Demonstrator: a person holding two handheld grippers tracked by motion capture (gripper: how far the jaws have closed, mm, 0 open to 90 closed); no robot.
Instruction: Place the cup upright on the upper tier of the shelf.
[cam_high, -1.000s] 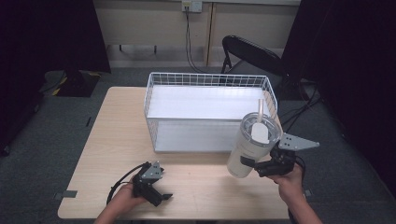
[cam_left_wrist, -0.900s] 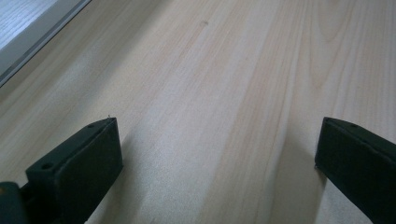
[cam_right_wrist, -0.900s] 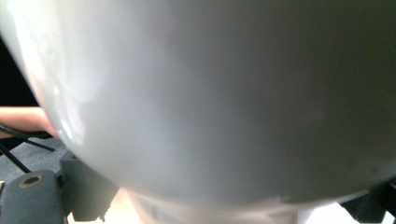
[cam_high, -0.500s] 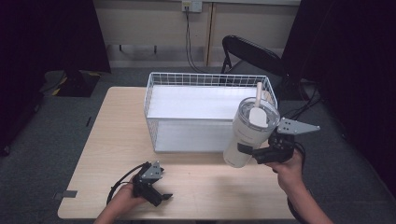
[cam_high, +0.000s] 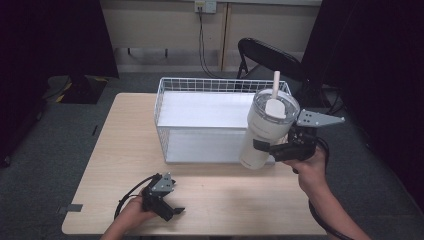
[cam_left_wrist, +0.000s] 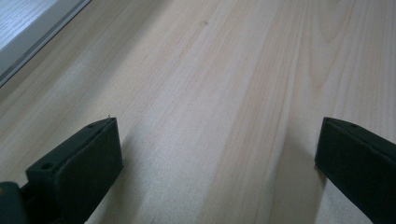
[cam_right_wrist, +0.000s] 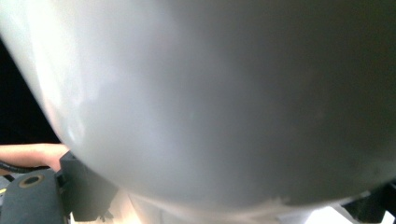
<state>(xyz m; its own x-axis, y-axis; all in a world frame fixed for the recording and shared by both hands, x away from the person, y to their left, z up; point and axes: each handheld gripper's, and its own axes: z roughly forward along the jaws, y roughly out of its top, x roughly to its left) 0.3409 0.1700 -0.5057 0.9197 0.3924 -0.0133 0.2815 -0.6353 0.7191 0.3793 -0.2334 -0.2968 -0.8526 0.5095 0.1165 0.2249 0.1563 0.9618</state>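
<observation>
The right gripper (cam_high: 266, 146) carries a white insulated tumbler (cam_high: 266, 131), its fingers pinching the lower body from the side. The tumbler hangs clear of the bench (cam_high: 240, 197), tilted, with its lid and straw (cam_high: 276, 82) leaning away from the fingers toward the wire basket (cam_high: 210, 117). Its base sits just beyond the fingertips, over the basket's near right corner. In the right gripper view the tumbler wall (cam_right_wrist: 224, 93) lies hard against the camera, smooth and faintly glossy.

Handling judgement: the body looks rigid, so it should not yield under clamping, but the curved, slick wall gives the fingers little purchase. The vessel is tall, with a bulky lid, so it likely runs top-heavy; a low hold invites pivoting, and the present tilt suggests this. Whether it holds liquid cannot be told. A hold nearer mid-height, square across the widest reachable diameter, would be steadier. The straw is slender and no place for a grip.

The left gripper (cam_high: 167, 209) rests on the bench, well apart from the tumbler, its fingers (cam_left_wrist: 77, 161) spread wide with bare wood between them.
</observation>
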